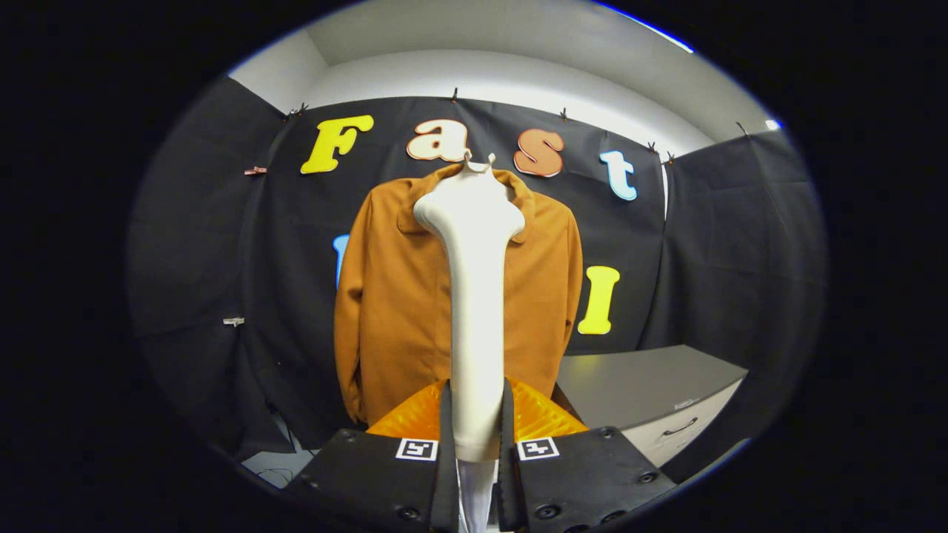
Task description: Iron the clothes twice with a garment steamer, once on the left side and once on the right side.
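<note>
A white garment steamer [474,296] stands upright between my fingers, its handle clamped on both sides and its wide head up near the jacket's collar. My gripper [476,437] is shut on that handle. Beyond the steamer hangs a brown jacket [392,303] on the booth's black wall, front facing me, both sleeves hanging down. The steamer covers the jacket's middle line. Whether the steamer's head touches the cloth I cannot tell.
A grey cabinet [652,385] with a drawer handle stands low to the right of the jacket. Black cloth walls close the booth on the left, back and right. Some cable lies on the floor at the lower left [278,474].
</note>
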Motion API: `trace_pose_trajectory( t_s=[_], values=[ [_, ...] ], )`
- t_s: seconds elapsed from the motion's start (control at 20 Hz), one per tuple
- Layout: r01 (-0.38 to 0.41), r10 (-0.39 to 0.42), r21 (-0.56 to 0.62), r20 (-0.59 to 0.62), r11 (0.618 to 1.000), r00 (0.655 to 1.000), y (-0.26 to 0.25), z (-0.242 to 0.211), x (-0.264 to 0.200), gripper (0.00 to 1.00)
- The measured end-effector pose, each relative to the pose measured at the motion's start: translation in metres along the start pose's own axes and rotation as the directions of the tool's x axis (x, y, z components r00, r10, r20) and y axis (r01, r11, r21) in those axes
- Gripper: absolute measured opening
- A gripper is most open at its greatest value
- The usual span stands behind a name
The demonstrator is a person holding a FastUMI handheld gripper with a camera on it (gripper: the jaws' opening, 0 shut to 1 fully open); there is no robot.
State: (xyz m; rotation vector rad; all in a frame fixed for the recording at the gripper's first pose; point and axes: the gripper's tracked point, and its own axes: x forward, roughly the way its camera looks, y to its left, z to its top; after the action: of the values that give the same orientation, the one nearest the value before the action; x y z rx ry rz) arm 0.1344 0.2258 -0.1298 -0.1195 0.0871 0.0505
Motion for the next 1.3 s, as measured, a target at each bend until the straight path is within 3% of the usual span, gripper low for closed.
trace_pose_trajectory(
  t_s=[0.45, 0.85, 1.3],
  values=[
    [-0.025, 0.031, -0.123, 0.052, 0.992, 0.998, 0.059, 0.007, 0.055, 0.24],
    [-0.006, 0.011, -0.17, 0.031, 0.985, 0.999, 0.067, -0.013, 0.107, 0.24],
    [-0.024, 0.027, -0.207, 0.011, 0.978, 1.0, 0.064, -0.048, 0.122, 0.24]
  ],
)
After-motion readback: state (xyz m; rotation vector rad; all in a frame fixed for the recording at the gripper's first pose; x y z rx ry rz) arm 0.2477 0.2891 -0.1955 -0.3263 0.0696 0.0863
